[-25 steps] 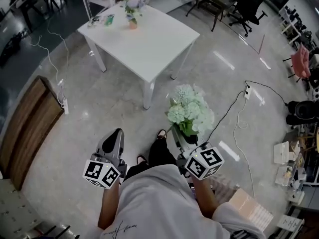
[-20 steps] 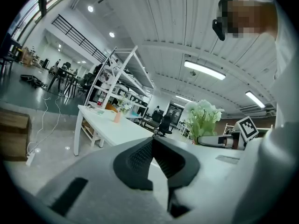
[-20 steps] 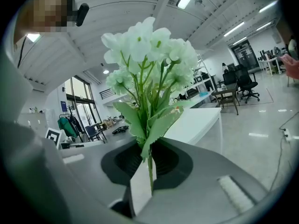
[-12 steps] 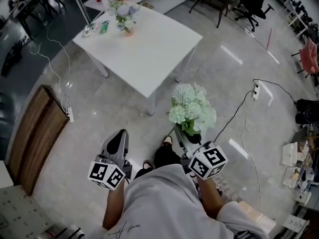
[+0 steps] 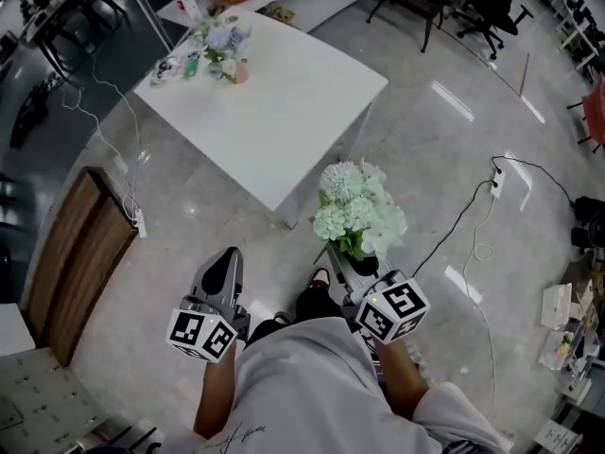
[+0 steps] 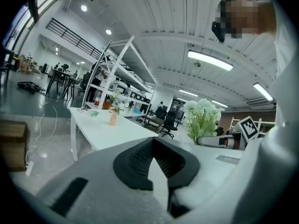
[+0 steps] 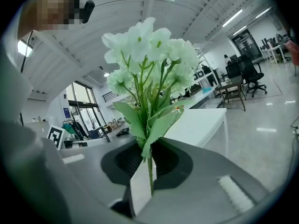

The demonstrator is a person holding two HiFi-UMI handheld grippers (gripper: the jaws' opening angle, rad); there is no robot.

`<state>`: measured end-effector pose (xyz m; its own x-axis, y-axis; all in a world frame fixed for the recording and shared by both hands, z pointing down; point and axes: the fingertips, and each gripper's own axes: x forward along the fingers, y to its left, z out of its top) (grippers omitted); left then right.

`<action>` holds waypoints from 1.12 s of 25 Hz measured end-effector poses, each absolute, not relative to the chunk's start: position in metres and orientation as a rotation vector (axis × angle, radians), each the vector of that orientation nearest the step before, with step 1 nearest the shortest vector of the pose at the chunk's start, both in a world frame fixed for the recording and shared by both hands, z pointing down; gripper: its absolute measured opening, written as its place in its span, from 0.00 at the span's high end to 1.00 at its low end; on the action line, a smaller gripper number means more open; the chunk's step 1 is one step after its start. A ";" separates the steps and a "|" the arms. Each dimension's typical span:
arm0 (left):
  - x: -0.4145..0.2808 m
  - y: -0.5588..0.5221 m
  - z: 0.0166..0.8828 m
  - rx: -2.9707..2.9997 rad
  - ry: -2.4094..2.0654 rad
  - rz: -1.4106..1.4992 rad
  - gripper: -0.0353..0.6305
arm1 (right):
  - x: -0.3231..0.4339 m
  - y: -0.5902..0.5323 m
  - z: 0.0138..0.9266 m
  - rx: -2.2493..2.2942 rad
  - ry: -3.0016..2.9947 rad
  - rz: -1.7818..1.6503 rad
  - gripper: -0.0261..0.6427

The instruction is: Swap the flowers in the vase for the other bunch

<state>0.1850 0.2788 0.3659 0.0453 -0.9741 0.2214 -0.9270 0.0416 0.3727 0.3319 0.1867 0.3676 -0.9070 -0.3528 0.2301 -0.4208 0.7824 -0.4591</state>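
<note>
Tool state, left gripper [image 6: 156, 161]: jaws together, nothing between them. It is held low at the person's left, over bare floor [image 5: 189, 206].

Tool state, right gripper [image 7: 147, 162]: jaws clamped on the thin green stems of the bunch [image 5: 359, 211]. The stems pass between the pads and the leaves start just above them. The pale green-white heads stand up ahead of the jaws.

Head view: both grippers sit side by side in front of the person's torso, above the grey floor and short of the table [image 5: 302, 112]. The bunch reaches almost to the table's near corner as seen from above; whether it overlaps the top I cannot tell.

The table is white and lies ahead and to the left. The vase [image 5: 240, 72] is small, pinkish and upright, near the far left corner. The flowers [image 5: 219, 38] in it are a whitish-lilac mix. The vase is well apart from both grippers.

Flat items [image 5: 180, 64] lie just beside the vase at the table edge; they are too small to identify.

A wooden board [image 5: 80, 244] lies at the left of the floor, and a cable [image 5: 454, 225] trails across the floor at the right.
</note>
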 end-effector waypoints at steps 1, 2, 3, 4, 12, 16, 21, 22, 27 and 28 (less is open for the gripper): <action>0.183 0.278 0.365 1.904 -1.922 -0.139 0.95 | 0.329 0.185 0.369 0.601 -2.842 0.778 0.88; 0.182 0.278 0.365 1.892 -1.937 -0.131 0.95 | 0.326 0.183 0.370 0.582 -2.842 0.773 0.88; 0.179 0.278 0.364 1.878 -1.951 -0.127 0.95 | 0.323 0.181 0.371 0.564 -2.842 0.765 0.88; 0.176 0.279 0.363 1.865 -1.966 -0.125 0.95 | 0.319 0.180 0.372 0.549 -2.842 0.757 0.88; 0.132 0.291 0.367 1.781 -2.044 -0.164 0.95 | 0.286 0.173 0.378 0.533 -2.813 0.707 0.88; 0.100 0.290 0.368 1.811 -2.014 -0.186 0.95 | 0.270 0.161 0.367 0.644 -2.809 0.667 0.88; 0.053 0.277 0.357 1.900 -1.942 -0.187 0.95 | 0.236 0.149 0.343 0.818 -2.807 0.632 0.88; 0.045 0.273 0.355 1.920 -1.928 -0.191 0.95 | 0.230 0.147 0.340 0.849 -2.807 0.624 0.88; 0.004 0.256 0.353 2.004 -1.863 -0.203 0.95 | 0.199 0.146 0.336 0.961 -2.795 0.595 0.88; -0.003 0.254 0.353 2.015 -1.854 -0.207 0.95 | 0.192 0.147 0.336 0.978 -2.792 0.594 0.88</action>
<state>-0.0032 0.2541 0.3527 0.1126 -0.9817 0.1538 -0.9235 -0.0463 0.3807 0.1922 0.1471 0.3358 -0.7829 -0.5734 0.2414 -0.6220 0.7133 -0.3229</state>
